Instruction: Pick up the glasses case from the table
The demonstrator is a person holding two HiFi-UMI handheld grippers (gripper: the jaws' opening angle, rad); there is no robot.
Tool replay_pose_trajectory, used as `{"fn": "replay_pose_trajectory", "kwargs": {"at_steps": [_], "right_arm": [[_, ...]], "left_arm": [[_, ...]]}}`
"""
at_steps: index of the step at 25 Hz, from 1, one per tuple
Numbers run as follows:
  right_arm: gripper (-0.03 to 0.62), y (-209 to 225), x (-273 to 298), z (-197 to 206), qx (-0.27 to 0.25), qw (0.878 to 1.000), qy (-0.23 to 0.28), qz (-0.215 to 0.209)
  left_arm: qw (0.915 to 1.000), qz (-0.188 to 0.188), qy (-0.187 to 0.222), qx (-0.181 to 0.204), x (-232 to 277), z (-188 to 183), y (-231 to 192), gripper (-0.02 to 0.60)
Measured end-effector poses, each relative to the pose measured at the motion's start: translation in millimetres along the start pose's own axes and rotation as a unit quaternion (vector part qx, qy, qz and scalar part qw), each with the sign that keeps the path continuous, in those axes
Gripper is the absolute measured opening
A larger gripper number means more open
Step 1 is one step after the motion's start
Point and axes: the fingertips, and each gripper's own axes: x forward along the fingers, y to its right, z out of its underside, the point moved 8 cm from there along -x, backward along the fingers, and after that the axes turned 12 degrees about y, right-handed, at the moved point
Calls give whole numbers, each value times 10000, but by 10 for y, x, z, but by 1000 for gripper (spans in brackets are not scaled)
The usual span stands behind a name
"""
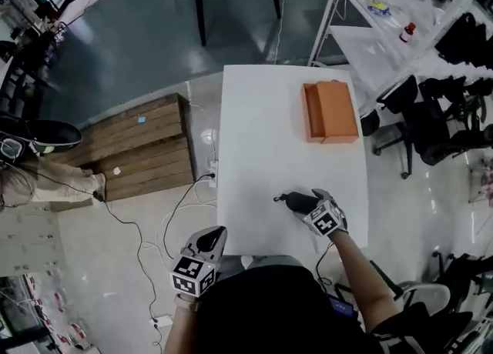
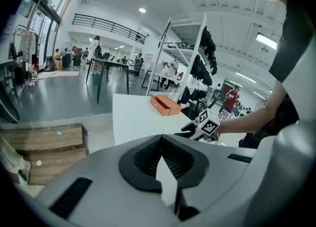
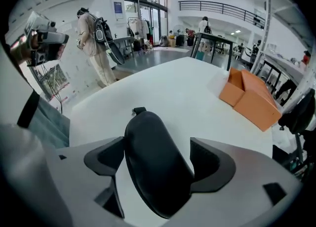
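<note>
The black glasses case (image 3: 148, 142) lies flat on the worktop (image 1: 262, 152), close to its near edge. The right hand-held gripper (image 1: 302, 205) points down over it with jaws wide, one on each side, ready to squeeze and lift. The left hand-held gripper (image 1: 216, 234) hangs off the near left corner, out of the way, jaws together and holding nothing.

The glasses case (image 3: 153, 167) is black, the table (image 1: 262, 152) white, the box (image 1: 333, 111) orange.
</note>
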Motion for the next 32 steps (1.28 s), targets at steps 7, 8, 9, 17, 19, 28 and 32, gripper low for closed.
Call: {"fn": "replay_pose_trajectory", "kwargs": {"at_steps": [7,8,9,17,19,28,32], "right_arm": [[414,69,95,-33,-29,9982,-443,-395],[416,64,115,-36,-77,9979,-498,-405],[417,58,142,-29,-260,9972,-581,-395],[422,1,299,-30,-1270,9840,-1196,-356],[394,2,295,-39,-1217,9854,-1164,-258],[380,-38,202,-328,-497,9961,-712,173],[380,-72,29,-549,-13,9986,-294,434]], "left_arm": [[9989,-407,-16,-213,-135,86,9,18],[9988,-432,-27,-240,-154,98,-19,18],[9987,-444,-36,-265,-169,109,-44,18],[9985,-430,-13,-327,-236,102,-130,18],[9987,-402,-54,-309,-250,114,-173,18],[9996,-195,10,-226,-300,56,-468,18],[9999,-15,91,-112,-237,-28,-597,18]]}}
